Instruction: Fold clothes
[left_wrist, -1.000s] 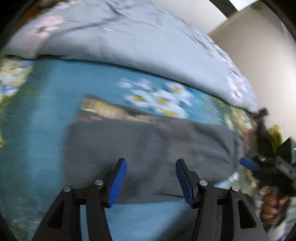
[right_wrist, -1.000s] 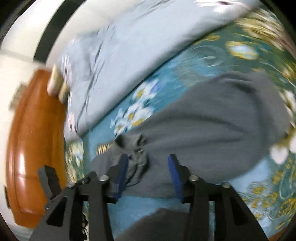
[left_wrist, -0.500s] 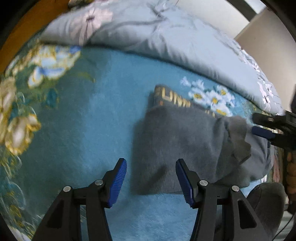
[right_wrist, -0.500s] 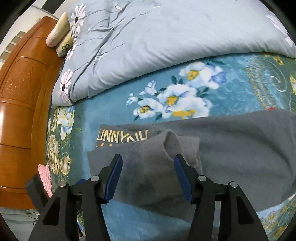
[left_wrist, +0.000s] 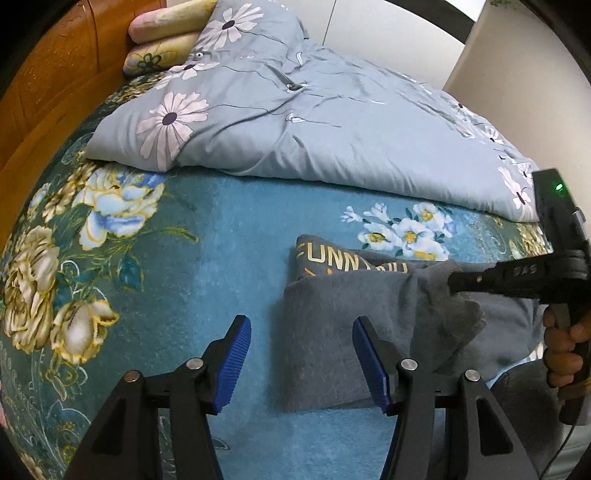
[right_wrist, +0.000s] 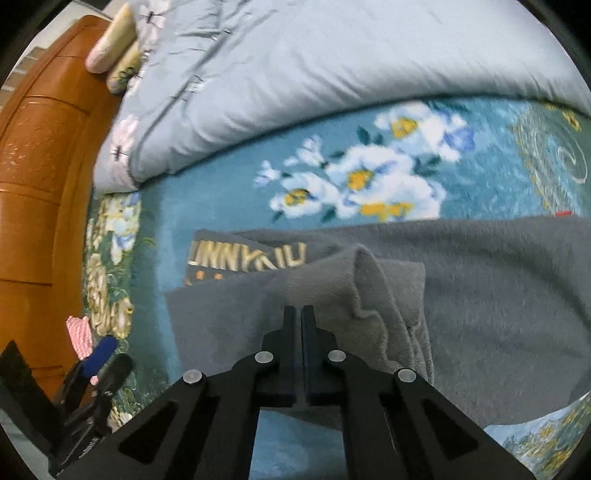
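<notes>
My left gripper (left_wrist: 301, 360) hangs over the near part of the bed with its blue-padded fingers (left_wrist: 232, 360) spread wide and nothing between them. Its right pad sits over the near left part of the grey sweatshirt (left_wrist: 343, 325), its left pad over bare blanket.

The grey sweatshirt lies flat on the teal floral blanket (left_wrist: 229, 251), near the bed's front edge. It is partly folded: a darker layer with gold lettering (left_wrist: 343, 260) peeks out at the far left corner from under the grey top layer. From the right wrist camera I see the garment stretching away to the right across the blanket.

My right gripper (right_wrist: 298, 314) has its fingers pressed together, pinching a raised ridge of the grey fabric where a fold bunches up near the middle of the garment. In the left wrist view the same tool (left_wrist: 452, 282) reaches in from the right, its tip buried in that rumpled cloth, and a hand (left_wrist: 565, 350) grips its handle at the right edge.

Beyond the sweatshirt, a pale blue-grey quilt (left_wrist: 314, 122) printed with daisies lies heaped across the far half of the bed. Two pillows (left_wrist: 162, 37) are stacked at the far left against an orange-brown wooden headboard (right_wrist: 40, 177). A small pink object (right_wrist: 79, 334) shows at the left edge of the right wrist view; I cannot tell what it is.
</notes>
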